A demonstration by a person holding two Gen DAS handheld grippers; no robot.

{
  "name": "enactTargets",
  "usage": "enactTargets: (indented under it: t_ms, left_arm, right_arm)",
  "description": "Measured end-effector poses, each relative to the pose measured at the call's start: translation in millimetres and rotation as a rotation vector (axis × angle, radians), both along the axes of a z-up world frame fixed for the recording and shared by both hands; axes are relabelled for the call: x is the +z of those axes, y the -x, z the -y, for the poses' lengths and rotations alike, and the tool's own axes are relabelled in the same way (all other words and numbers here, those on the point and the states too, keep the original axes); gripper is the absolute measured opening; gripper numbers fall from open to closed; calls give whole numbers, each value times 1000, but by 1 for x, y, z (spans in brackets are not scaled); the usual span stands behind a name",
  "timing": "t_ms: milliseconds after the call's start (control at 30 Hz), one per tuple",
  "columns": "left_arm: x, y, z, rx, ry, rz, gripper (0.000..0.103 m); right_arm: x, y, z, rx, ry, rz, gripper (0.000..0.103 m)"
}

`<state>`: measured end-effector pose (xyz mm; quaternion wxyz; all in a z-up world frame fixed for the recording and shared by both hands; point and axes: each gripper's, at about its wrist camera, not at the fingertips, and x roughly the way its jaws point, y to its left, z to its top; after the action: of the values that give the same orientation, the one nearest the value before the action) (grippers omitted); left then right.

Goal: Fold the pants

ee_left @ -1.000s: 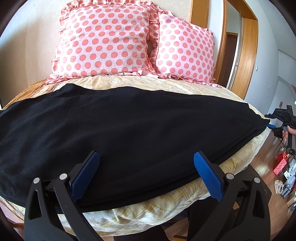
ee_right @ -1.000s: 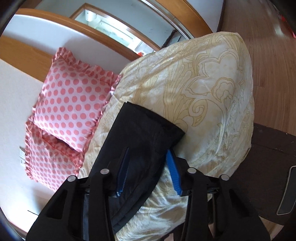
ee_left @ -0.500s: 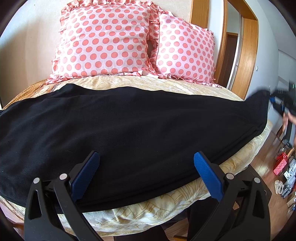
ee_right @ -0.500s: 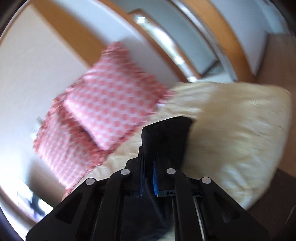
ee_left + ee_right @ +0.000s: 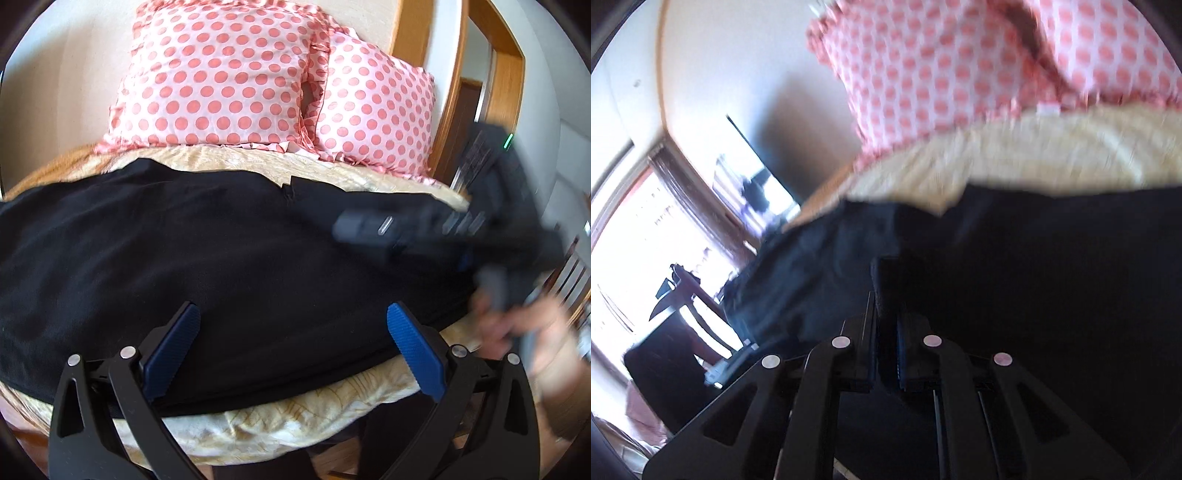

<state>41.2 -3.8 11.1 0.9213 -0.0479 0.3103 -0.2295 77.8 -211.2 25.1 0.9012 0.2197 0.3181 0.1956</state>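
Observation:
Black pants (image 5: pixel 192 251) lie flat across the cream bed. My left gripper (image 5: pixel 293 332) is open with blue pads, hovering over the near edge of the pants, holding nothing. My right gripper (image 5: pixel 886 332) is shut on the end of the pants (image 5: pixel 1015 266) and carries that end over the rest of the cloth. In the left wrist view the right gripper's body (image 5: pixel 461 229) appears blurred above the right part of the pants, with a hand below it.
Two pink polka-dot pillows (image 5: pixel 229 74) stand at the head of the bed. The cream patterned bedspread (image 5: pixel 295 424) hangs over the near edge. A wooden door frame (image 5: pixel 450 92) is at the right. A bright window (image 5: pixel 646 240) and a dark chair show in the right wrist view.
My right gripper closed on the pants' end at the right bed edge, lifted it, and swung it leftward over the pants. My left gripper stayed still and open.

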Motion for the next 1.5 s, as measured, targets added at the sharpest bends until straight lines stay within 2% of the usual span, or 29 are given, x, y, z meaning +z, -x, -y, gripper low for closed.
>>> enactTargets:
  t_ms: [100, 200, 233, 333, 400, 467, 567, 667, 700, 767, 800, 867, 1000, 1033, 1100, 1133, 1167, 1233, 1267, 1333, 1400, 1500]
  left_arm:
    - [8, 4, -22, 37, 83, -11, 101]
    - [18, 6, -53, 125, 163, 8, 101]
    - [20, 7, -62, 158, 188, 17, 101]
    - [28, 9, -94, 274, 246, 43, 101]
    - [34, 14, -109, 333, 253, 64, 101]
    - [39, 19, -120, 386, 238, 93, 101]
    - [45, 22, -130, 428, 216, 109, 101]
    - [47, 25, -140, 463, 218, 110, 101]
    - [47, 25, -143, 472, 220, 109, 101]
    - [44, 24, -149, 493, 230, 95, 101]
    - [42, 23, -152, 504, 236, 84, 101]
    - [40, 24, -157, 520, 247, 74, 101]
    - [39, 32, -164, 555, 227, 89, 101]
    - [40, 33, -167, 567, 218, 93, 101]
    - [41, 35, -171, 583, 210, 97, 101]
    - [42, 36, -175, 594, 211, 102, 101]
    - [44, 39, -179, 608, 214, 108, 101]
    - [46, 42, -186, 632, 221, 117, 101]
    - [47, 44, -190, 650, 226, 122, 101]
    - [50, 46, -200, 693, 234, 127, 101]
    - [51, 48, -208, 727, 236, 124, 101]
    - [52, 51, -224, 770, 244, 109, 101]
  right_arm:
    - [14, 8, 3, -18, -10, 65, 8]
    - [35, 14, 2, -19, -31, 149, 8]
    - [36, 14, -4, 10, -18, 154, 8]
    - [18, 5, -37, 81, 75, 81, 9]
    - [12, 6, -42, 86, 36, 84, 9]
    - [17, 8, -43, 94, -21, 127, 9]
    - [15, 2, -61, 131, 75, 104, 9]
    - [22, 10, -51, 104, -15, 172, 9]
    - [27, 14, -51, 101, -15, 199, 9]
    - [28, 19, -66, 137, 94, 188, 9]
    - [22, 18, -78, 170, 165, 165, 9]
    - [10, 21, -91, 203, 244, 134, 9]
    - [6, 27, -91, 222, 279, 134, 9]
    - [6, 29, -92, 229, 288, 135, 11]
    - [7, 35, -98, 260, 328, 139, 26]
    - [11, 41, -102, 285, 334, 161, 43]
    - [15, 47, -105, 309, 331, 190, 52]
    - [25, 57, -111, 308, 350, 259, 52]
    - [33, 61, -112, 265, 378, 307, 52]
    - [40, 56, -114, 185, 418, 340, 52]
    - [37, 41, -119, 119, 478, 307, 52]
    - [20, 22, -129, 108, 543, 201, 52]
